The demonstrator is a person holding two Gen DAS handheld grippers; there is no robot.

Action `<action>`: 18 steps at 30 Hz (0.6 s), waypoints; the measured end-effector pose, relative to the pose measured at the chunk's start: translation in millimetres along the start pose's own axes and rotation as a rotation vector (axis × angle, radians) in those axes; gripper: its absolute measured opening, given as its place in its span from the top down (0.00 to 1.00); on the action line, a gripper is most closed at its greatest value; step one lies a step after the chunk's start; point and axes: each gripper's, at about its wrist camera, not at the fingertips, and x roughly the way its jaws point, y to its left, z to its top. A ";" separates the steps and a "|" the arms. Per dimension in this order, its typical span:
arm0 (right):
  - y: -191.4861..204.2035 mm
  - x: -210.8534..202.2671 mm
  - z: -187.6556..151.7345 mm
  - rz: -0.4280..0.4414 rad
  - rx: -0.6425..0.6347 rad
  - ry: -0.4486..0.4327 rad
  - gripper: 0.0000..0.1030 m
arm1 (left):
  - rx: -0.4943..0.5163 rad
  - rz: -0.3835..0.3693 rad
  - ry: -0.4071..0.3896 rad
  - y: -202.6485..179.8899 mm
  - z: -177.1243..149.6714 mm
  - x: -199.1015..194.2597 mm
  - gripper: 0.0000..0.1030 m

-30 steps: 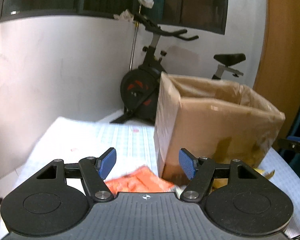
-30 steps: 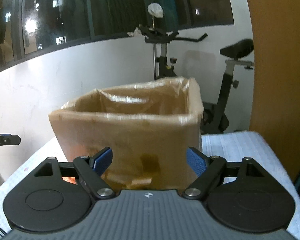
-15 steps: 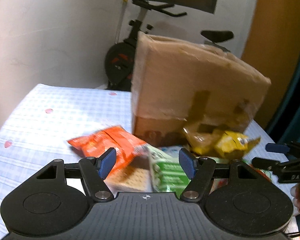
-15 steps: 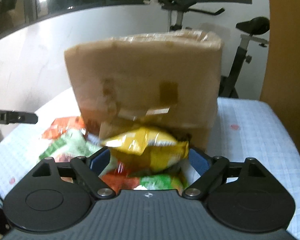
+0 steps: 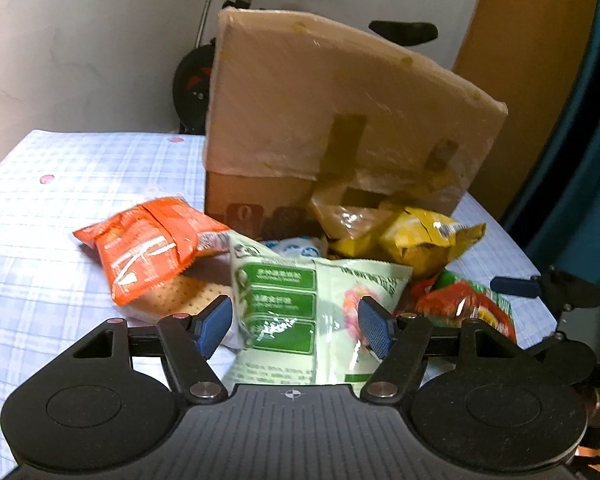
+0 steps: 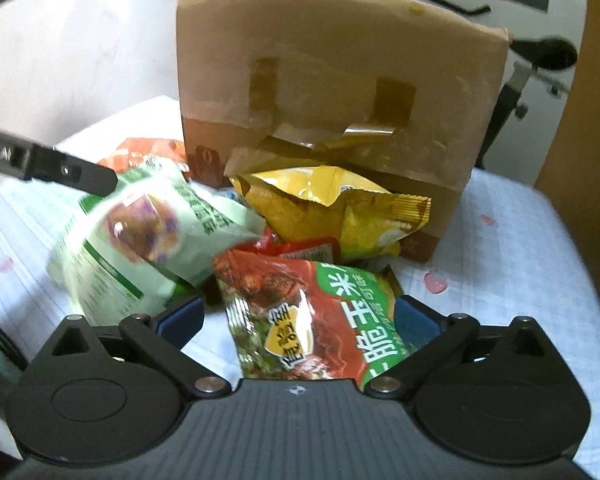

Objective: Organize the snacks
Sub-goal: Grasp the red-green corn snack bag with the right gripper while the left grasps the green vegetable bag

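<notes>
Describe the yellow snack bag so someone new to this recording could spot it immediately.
Start at the tall cardboard box standing on the checked tablecloth. At the foot of its taped front lies a heap of snack packets; the yellow bag leans against the box. It is the only yellow one, crumpled, above the red-and-green packet.

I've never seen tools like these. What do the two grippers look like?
Both match: a ribbed dark grey body with a small crosshair mark, two round black discs, black linkage arms with silver pins, and blue ridged pads. See the left gripper and the right gripper.
</notes>
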 end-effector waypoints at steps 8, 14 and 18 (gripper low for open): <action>-1.8 12.6 -4.5 -0.087 -0.007 0.027 0.08 | 0.022 0.006 0.064 -7.3 -4.5 15.7 0.22; -4.8 13.1 -5.8 -0.118 0.003 0.023 0.14 | 0.032 0.014 0.100 -9.3 -8.0 31.7 0.19; -6.0 15.2 -6.9 -0.125 0.009 0.027 0.14 | 0.044 0.021 0.119 -11.3 -9.4 43.3 0.18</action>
